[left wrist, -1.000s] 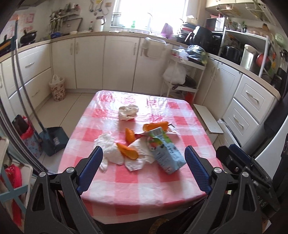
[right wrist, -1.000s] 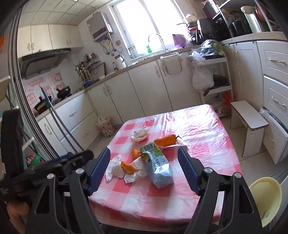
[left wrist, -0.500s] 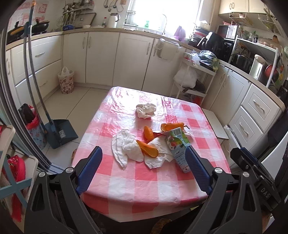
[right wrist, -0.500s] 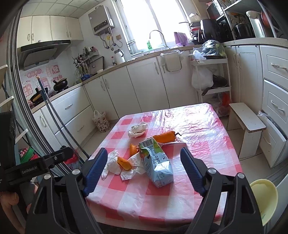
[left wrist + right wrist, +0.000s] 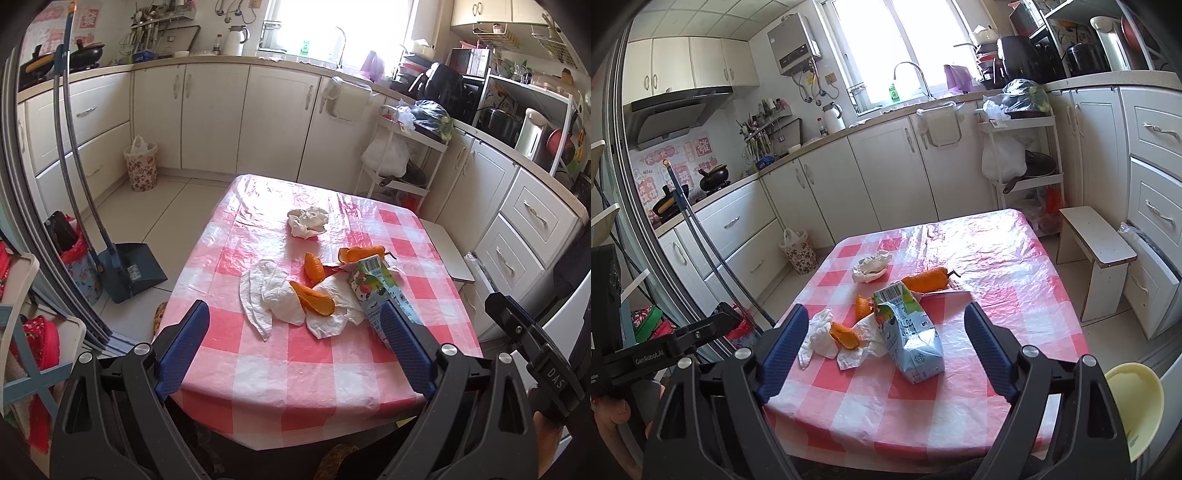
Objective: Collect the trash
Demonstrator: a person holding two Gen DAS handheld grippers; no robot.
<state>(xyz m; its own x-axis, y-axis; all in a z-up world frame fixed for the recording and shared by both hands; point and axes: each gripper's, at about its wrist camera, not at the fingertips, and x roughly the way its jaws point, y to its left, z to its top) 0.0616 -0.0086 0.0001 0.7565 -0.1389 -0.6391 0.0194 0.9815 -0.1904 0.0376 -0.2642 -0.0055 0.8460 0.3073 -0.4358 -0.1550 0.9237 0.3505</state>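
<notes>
Trash lay grouped near the middle of the bench (image 5: 258,373): a carton (image 5: 910,336) on its side, tissues (image 5: 271,295) spread beside it, orange peels (image 5: 314,295) on and between them, and a crumpled wad (image 5: 308,221) farther back, apart from the rest. The left gripper (image 5: 295,343) hung before the near edge, fingers (image 5: 183,347) released and wide, nothing between them. The right gripper (image 5: 882,349) hung there too, its fingers (image 5: 783,347) opening, nothing between them and well short of the carton. A bin (image 5: 140,162) stood on the floor by the cabinets.

The right gripper (image 5: 882,332) hovers before the milk carton (image 5: 910,332) on the desk (image 5: 997,280), its jaws opening with nothing held; orange peels (image 5: 925,279) lie beside the carton.
</notes>
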